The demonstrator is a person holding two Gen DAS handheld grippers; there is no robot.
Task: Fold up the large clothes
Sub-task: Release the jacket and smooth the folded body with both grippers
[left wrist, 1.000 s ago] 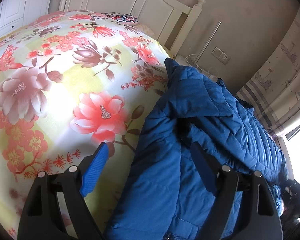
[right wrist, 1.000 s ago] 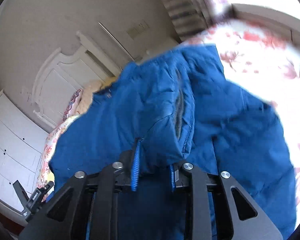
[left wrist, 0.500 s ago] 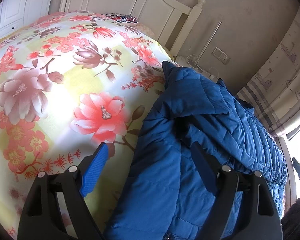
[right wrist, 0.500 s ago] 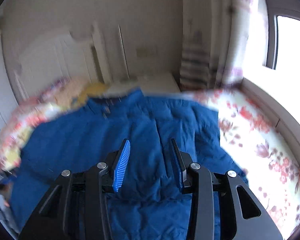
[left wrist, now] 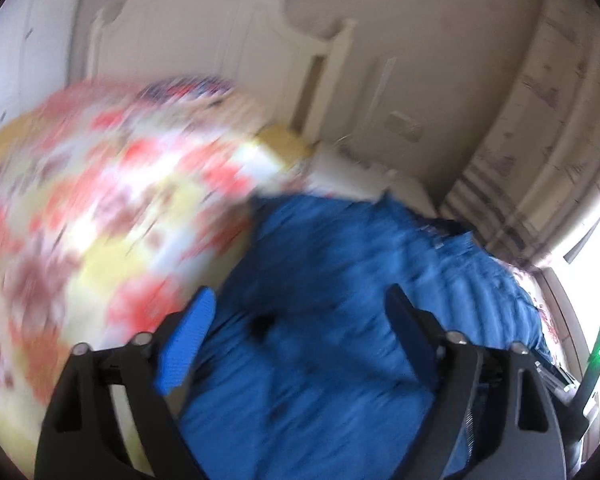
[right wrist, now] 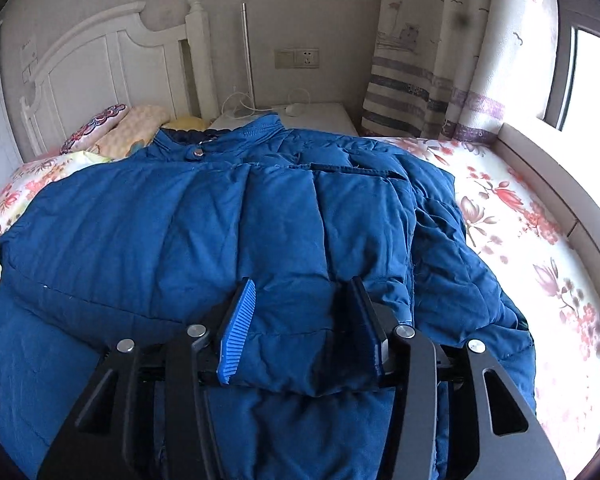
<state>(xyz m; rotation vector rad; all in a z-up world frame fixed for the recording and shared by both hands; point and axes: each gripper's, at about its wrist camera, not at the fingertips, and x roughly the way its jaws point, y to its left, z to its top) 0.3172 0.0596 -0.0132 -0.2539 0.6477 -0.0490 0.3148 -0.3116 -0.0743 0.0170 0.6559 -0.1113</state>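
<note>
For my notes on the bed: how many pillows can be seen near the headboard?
3: a patterned pillow leftmost, a peach pillow beside it, a yellow pillow nearest the nightstand. The blue jacket may hide more.

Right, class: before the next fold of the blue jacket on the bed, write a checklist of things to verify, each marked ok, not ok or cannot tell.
1. Jacket lies on the bed: ok.
2. Collar points to the headboard: ok.
3. Right gripper free of the fabric: ok, opening, pads apart over the jacket.
4. Left gripper free: ok, opening wide.
5. Jacket smooth: not ok, right side rumpled.
6. Left view sharp: not ok, blurred.
</note>
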